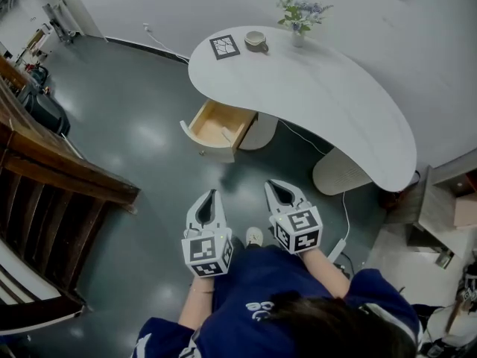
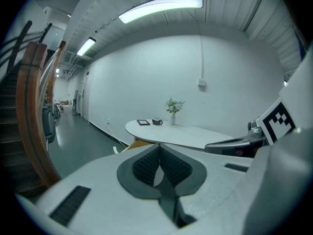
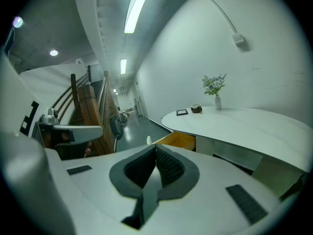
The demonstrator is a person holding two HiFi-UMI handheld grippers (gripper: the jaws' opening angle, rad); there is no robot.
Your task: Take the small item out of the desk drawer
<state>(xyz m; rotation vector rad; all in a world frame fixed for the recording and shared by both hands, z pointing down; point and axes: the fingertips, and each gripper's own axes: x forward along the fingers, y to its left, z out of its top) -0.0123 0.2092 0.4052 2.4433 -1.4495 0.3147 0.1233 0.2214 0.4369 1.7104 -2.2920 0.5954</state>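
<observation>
Head view shows the white desk [image 1: 320, 95] well ahead of me, across the dark floor [image 1: 141, 133]. Its wooden drawer [image 1: 218, 127] is pulled open and sticks out from under the desk top. The small item should be in there, but all I can see is pale wood inside. I cannot make the item out from here.

The left gripper [image 1: 209, 197] and the right gripper [image 1: 274, 186] are held side by side, low in front of the person's blue shirt [image 1: 268, 289]. Both are well apart from the drawer and point toward the desk.

In the left gripper view the two dark pads press flat on each other with nothing between them. So that gripper is clenched and holds nothing. The right gripper view shows the same thing: its pads meet, and it is empty too. Past them in that view I can see the open drawer under the edge of the desk.

On the far end of the desk top stand a small black frame [image 1: 224, 46], a cup [image 1: 256, 41] beside it, and a vase with flowers [image 1: 299, 13]. A brown wooden stair rail [image 1: 59, 170] runs along the left side.
</observation>
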